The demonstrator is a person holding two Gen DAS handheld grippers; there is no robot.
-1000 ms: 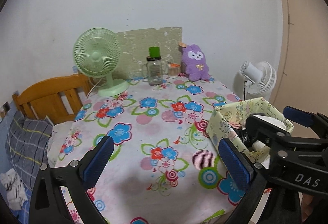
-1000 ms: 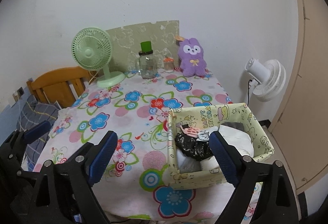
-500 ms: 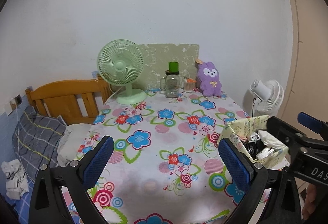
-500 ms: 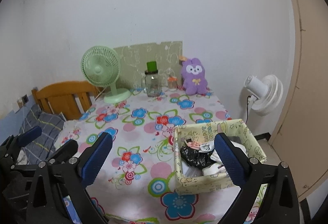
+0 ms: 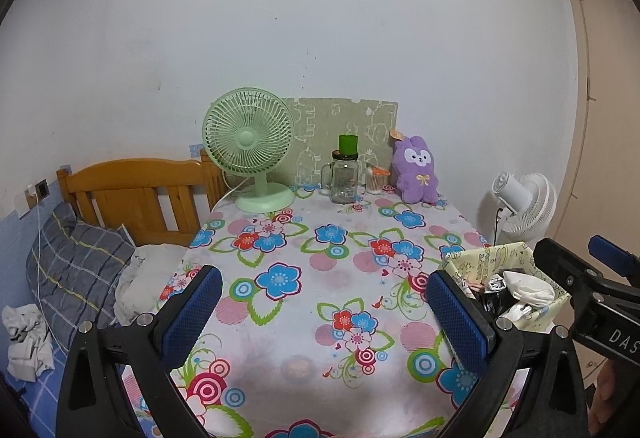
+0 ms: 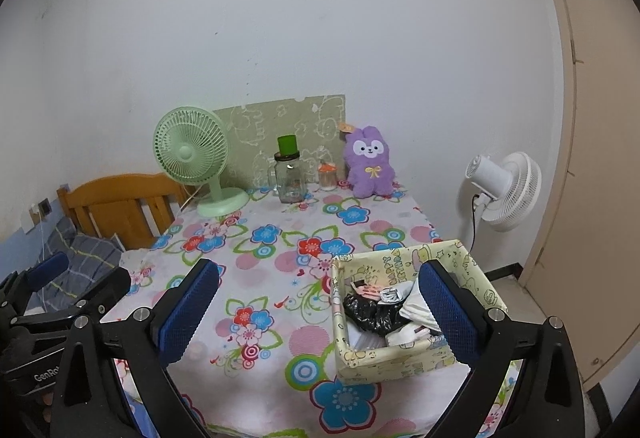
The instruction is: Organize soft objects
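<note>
Left cam: my left gripper (image 5: 320, 312) hung wide apart, empty, over the floral table (image 5: 304, 278). Right cam: right gripper (image 6: 316, 312) also gaped, nothing in it; the box (image 6: 404, 356) already held the soft stuff (image 6: 376, 312). I'd go fetch the purple plush (image 6: 370, 165) gently.

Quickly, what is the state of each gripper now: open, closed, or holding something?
Left gripper: open, holding nothing.
Right gripper: open, holding nothing.
</note>
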